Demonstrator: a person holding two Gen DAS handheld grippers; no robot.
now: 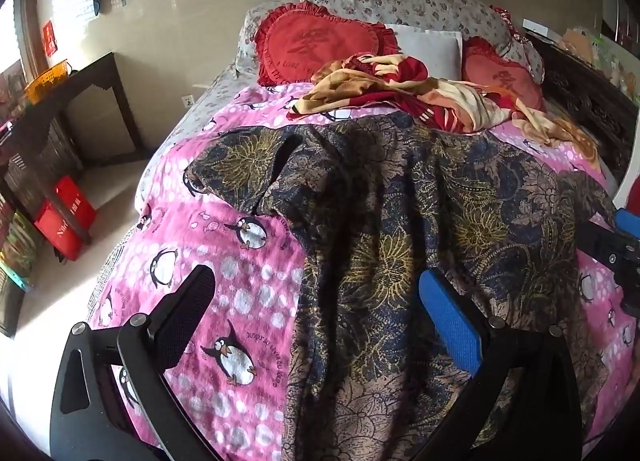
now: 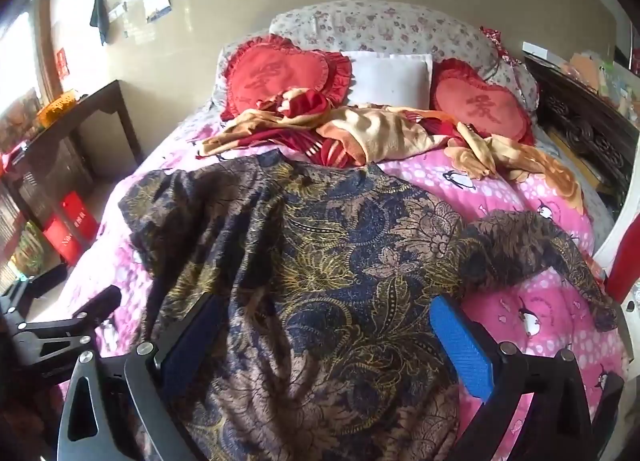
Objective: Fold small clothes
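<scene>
1 dark floral-patterned garment (image 2: 304, 261) is being left spread over the pink penguin-print quilt (image 1: 224, 245); 2 hand-held grippers, left (image 1: 316, 321) and right (image 2: 324, 345), are being held apart, gripping nothing.

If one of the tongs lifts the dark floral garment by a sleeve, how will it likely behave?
The dark floral garment lies draped in soft wrinkles over the pink penguin quilt, so it is probably floppy and would sag. It looks thin, likely light. Pushed, it should bunch rather than slide.

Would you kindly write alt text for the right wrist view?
A dark floral garment lies spread on a pink penguin quilt, between the open right tool's fingers. Red heart cushions and a crumpled blanket lie beyond.
</scene>
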